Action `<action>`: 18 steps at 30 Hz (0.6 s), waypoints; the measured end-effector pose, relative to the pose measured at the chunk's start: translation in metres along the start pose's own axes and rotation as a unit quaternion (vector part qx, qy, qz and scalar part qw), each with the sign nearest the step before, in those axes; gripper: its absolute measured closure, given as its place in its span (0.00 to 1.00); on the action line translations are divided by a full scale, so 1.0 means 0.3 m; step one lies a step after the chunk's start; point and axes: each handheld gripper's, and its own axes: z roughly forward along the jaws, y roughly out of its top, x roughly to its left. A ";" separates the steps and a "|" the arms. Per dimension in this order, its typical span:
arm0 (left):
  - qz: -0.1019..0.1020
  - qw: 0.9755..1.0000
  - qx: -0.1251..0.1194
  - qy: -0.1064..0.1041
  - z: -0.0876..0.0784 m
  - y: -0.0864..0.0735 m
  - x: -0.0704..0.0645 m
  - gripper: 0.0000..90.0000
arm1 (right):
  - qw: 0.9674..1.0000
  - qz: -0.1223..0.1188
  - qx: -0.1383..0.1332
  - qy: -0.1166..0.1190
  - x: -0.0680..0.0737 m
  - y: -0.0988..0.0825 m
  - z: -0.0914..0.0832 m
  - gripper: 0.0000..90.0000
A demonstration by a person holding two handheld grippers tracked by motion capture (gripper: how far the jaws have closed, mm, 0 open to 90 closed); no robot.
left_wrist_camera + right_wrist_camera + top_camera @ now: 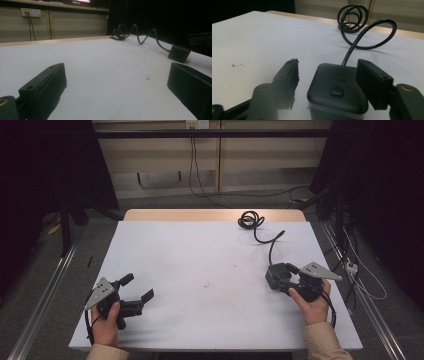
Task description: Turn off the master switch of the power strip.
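High view first: white table [210, 260] spread across the middle of the frame, and at its right edge the right gripper [283, 279] sits jaws apart around a small black box [275, 274]. Its cable [260, 232] runs from the box toward the upper middle, ending in a coil near the far edge, so the long axis points up the frame, away from the hand. Right gripper view puts the box [337, 92] at bottom centre between the two black jaws, a clear gap on the left side; the right jaw looks close against it, contact hard to call. Left gripper [135, 292] waits at lower left, jaws wide and holding nothing, well apart from the box. Right hand is plainly nearer.
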 end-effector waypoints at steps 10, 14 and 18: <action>0.000 1.000 0.002 -0.006 0.017 0.000 -0.004 0.02 | 1.000 0.011 -0.007 0.013 0.011 -0.011 -0.029 0.21; -0.001 1.000 0.001 -0.005 0.015 0.001 -0.003 0.02 | 1.000 0.014 -0.009 0.017 0.012 -0.018 -0.039 0.20; 0.000 1.000 0.002 -0.006 0.014 0.001 -0.002 0.02 | 1.000 0.010 -0.011 0.019 0.019 -0.023 -0.049 0.19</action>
